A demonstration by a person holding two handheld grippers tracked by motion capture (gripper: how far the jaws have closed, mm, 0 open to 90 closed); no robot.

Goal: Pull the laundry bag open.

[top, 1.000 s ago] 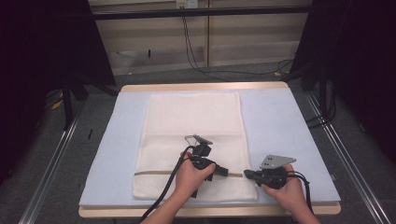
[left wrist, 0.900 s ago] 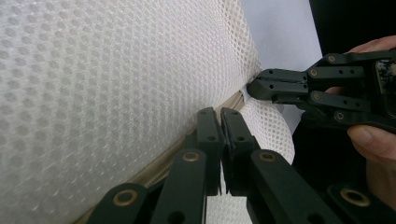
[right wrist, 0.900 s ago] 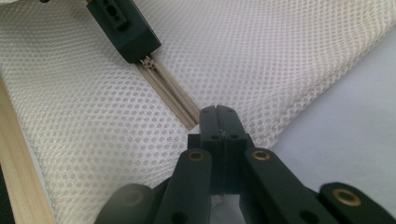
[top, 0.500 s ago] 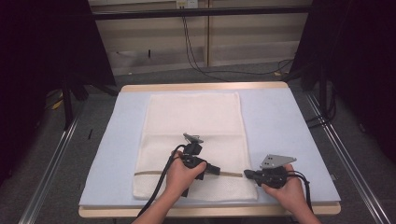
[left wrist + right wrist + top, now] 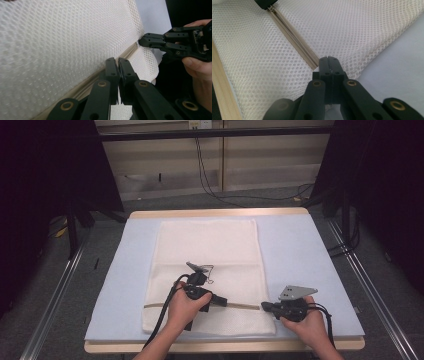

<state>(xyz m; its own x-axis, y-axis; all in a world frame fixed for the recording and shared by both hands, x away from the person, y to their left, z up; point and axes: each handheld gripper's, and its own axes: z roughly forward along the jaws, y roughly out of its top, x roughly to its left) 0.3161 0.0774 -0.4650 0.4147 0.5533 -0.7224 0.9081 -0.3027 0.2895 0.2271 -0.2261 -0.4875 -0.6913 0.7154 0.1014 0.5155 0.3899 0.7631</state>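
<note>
Pale blue matting is covering the table [image 5: 320,250], with a white mesh bag [image 5: 207,250] lying flat, its zipper [image 5: 240,305] running crosswise near the person. Left gripper [image 5: 219,300] is pinching the zipper mid-run, fingers closed; right gripper [image 5: 265,307] is clamping the bag's right edge at the zipper's end.

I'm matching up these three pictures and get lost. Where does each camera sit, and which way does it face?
High view: above the person's side, looking forward and down on the table; forearms, both hands, left gripper and right gripper show.
Left gripper view: rides the left gripper, looking along its shut jaws across the mesh bag toward the right gripper.
Right gripper view: rides the right gripper, looking along the zipper.
Shared: all three show the mesh bag and its zipper.
</note>
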